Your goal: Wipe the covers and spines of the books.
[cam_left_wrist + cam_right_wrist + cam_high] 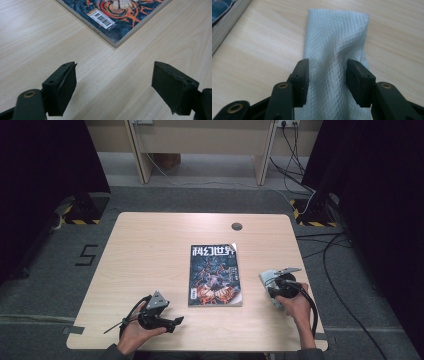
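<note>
A wooden table (150,245) carries a magazine (215,275) lying flat and closed near the middle, its lower edge toward the near edge of the table. Just beside the right gripper (327,72), between the magazine and the table's right edge, lies a folded cloth (337,37), pale blue-white, with a fine diamond-waffle weave, long and rectangular, slightly puckered along its length.

The right gripper's jaws stand at a middling gap, one on each side of the cloth's near end; the cloth runs between them, and the pads are not yet seen pressing on it, so the grasp is judged to be in hand but not complete. Lifting the cloth and whatever follows remain to be done.

The left gripper (113,85) rests low near the table's near-left corner, its jaws spread wide with nothing between them; bare table lies under them, and the magazine's near-left corner (115,45) is just ahead, apart from the pads. The magazine is thin and square-cornered, with a glossy cover in dark blue and orange, a white barcode label (101,18) by its spine and a pale stack of page edges. The jaws are matt black with flat, blocky pads; the tabletop is smooth, light-grained laminate with rounded corners.
</note>
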Demonstrator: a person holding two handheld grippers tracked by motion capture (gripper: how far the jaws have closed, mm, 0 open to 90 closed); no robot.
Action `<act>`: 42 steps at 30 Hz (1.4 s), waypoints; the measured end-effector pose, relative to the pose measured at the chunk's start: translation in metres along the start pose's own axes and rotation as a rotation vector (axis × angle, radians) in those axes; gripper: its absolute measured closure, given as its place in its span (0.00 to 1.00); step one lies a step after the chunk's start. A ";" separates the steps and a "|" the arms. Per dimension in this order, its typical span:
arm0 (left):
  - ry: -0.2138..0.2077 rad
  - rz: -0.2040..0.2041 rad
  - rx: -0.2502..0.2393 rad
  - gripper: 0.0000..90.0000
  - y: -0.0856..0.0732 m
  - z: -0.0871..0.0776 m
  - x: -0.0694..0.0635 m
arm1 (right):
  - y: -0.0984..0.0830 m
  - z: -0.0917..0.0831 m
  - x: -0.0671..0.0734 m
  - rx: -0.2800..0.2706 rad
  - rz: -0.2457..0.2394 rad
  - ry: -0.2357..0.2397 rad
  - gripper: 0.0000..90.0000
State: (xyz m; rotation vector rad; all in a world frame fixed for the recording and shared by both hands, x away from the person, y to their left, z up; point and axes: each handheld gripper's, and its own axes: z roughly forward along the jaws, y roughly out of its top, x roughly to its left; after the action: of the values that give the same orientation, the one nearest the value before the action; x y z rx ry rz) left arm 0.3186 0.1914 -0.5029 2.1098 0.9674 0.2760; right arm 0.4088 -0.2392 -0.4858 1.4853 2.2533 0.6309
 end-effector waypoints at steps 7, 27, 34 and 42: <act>0.000 -0.010 0.013 0.21 -0.001 0.002 0.004 | 0.024 0.018 0.008 -0.027 -0.044 0.033 0.60; 0.001 -0.008 0.018 0.21 -0.001 0.003 0.005 | 0.051 0.042 0.008 -0.066 0.000 0.070 0.52; 0.007 -0.002 0.011 0.21 -0.001 0.001 0.005 | 0.050 0.037 0.009 -0.069 0.022 0.082 0.40; 0.007 -0.003 0.017 0.21 -0.001 0.001 0.005 | 0.042 0.018 0.015 -0.122 0.040 0.071 0.33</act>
State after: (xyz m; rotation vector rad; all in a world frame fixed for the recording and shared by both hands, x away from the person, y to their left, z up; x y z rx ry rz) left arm 0.3225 0.1948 -0.5052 2.1239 0.9805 0.2740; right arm 0.4449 -0.2083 -0.4781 1.4731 2.1993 0.8307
